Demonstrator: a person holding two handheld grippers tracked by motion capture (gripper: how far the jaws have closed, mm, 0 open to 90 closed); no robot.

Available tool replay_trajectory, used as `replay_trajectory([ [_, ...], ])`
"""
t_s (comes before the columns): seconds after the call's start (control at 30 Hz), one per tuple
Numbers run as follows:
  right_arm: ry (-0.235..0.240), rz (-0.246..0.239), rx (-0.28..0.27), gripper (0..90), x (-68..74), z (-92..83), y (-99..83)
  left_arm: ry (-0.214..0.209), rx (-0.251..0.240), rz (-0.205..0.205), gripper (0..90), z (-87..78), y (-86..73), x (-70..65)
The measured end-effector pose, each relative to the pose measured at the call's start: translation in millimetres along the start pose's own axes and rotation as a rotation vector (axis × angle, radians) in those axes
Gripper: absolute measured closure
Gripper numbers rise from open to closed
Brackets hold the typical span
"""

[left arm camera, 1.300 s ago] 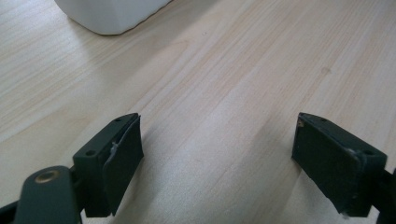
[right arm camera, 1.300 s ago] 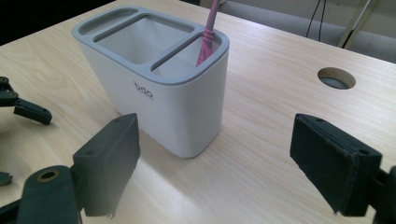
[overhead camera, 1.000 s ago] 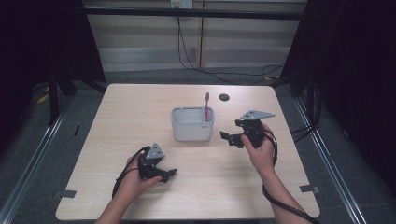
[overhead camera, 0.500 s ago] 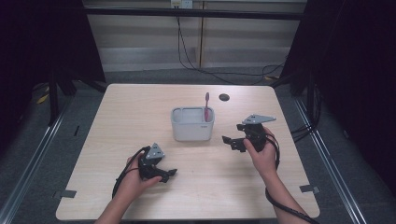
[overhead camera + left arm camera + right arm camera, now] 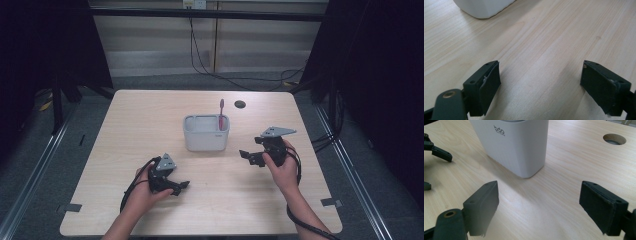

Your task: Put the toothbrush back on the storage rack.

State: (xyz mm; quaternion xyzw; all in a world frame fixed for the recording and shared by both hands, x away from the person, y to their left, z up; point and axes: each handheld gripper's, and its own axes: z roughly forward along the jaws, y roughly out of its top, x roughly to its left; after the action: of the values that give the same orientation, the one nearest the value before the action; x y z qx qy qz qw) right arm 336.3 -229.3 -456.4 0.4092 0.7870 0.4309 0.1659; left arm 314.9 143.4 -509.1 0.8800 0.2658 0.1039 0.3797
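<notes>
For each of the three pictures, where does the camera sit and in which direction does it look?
High view: above the person's side, looking forward and down at the table; both forearms, left gripper and right gripper show.
Left gripper view: on that gripper, looking along its open jaws.
Right gripper view: likewise, facing the white holder.
All three share that holder.

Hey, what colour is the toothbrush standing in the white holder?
Pink, or pinkish-red. The toothbrush shows best in the high view, upright in the holder.
</notes>
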Motion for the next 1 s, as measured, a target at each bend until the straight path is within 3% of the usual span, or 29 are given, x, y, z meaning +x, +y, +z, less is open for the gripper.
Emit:
replay_trajectory([
  [1.0,0.009,-0.004,0.049,16.2,-10.2,-14.9,-30.0,-0.001,0.0,-0.001,15.7,0.0,0.0,0.0],
])
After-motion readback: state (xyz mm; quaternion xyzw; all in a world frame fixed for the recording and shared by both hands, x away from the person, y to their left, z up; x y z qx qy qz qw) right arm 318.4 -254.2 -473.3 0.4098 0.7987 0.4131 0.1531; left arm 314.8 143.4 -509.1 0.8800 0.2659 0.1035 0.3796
